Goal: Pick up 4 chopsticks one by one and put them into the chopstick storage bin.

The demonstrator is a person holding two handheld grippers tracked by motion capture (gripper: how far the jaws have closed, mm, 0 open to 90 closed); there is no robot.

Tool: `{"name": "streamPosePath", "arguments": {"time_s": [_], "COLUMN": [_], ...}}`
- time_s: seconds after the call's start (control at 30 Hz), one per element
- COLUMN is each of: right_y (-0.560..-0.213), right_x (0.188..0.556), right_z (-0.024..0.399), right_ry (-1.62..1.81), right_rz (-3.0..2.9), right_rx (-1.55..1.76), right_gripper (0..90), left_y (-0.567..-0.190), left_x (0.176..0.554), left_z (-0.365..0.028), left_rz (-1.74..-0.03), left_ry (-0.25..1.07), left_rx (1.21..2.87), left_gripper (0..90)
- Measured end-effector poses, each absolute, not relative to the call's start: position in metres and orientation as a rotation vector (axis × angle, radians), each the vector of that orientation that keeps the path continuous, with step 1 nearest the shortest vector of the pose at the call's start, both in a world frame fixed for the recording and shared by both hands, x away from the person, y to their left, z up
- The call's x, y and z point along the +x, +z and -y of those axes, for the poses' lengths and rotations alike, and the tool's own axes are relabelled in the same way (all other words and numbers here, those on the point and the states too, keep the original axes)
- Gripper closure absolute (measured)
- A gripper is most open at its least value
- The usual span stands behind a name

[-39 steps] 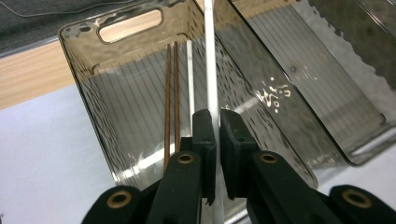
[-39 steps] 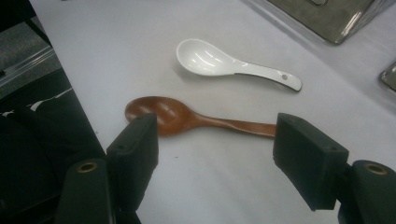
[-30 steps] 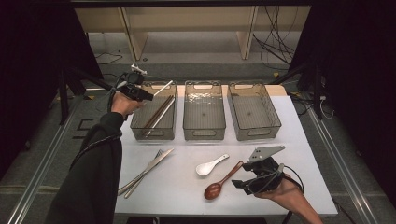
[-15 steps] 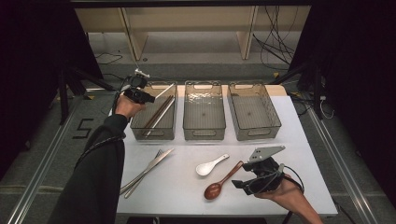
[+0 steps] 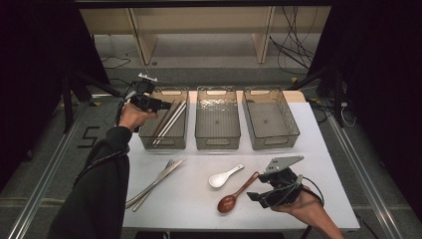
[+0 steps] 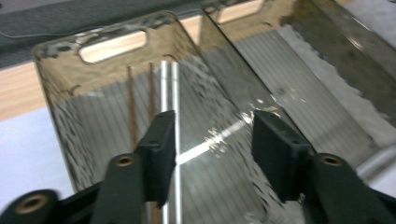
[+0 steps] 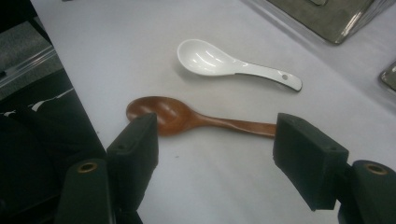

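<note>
Sorting cutlery into three clear bins on a white desk (image 5: 298, 164), with the left bin (image 5: 149, 142) as landmark. Left bin: already holds two brown chopsticks (image 6: 130, 100) and two silver chopsticks (image 6: 169, 88), lying lengthwise along its floor. Left gripper (image 5: 158, 104): hovers at the bin's far left rim; its jaws have just been opening and now stand parted over the sticks with nothing between them, so the pair reads as released. Middle bin (image 5: 217, 142), just right of the landmark, and right bin (image 5: 293, 137), farther right: both bare. On the desk in front of the left bin: a knife and fork (image 5: 157, 181), lying together on a slant. Nearer the person and to the right of the landmark: a white ceramic spoon (image 7: 219, 63) and, beside it, a wooden spoon (image 7: 187, 119). Right gripper (image 7: 215, 154): jaws spread wide, aimed at the wooden spoon but apart from it, grasping nothing. Judged progress: chopsticks done; knife, fork and both spoons left to bin, the wooden spoon likely next.
</note>
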State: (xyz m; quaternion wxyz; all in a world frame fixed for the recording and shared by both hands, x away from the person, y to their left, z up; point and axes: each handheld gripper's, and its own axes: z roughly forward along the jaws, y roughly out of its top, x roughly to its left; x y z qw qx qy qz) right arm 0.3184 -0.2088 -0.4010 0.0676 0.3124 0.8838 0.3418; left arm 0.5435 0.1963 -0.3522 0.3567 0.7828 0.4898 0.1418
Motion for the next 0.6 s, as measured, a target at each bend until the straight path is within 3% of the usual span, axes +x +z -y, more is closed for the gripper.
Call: {"name": "streamPosePath", "arguments": {"time_s": [0.33,0.6], "right_y": [-0.401,-0.402], "right_x": [0.318,0.318], "right_z": [0.208,0.208], "right_ry": [1.024,1.023], "right_rz": [-2.665,-2.664], "right_rx": [0.944,0.944], "right_gripper": [31.9,31.9], "left_y": [-0.34,-0.343], "left_x": [0.495,0.466], "left_z": [-0.194,-0.193], "left_rz": [-1.168,-1.097], "left_ry": [0.302,0.267], "left_rx": [2.01,2.022], "left_gripper": [28.9,23.9]}}
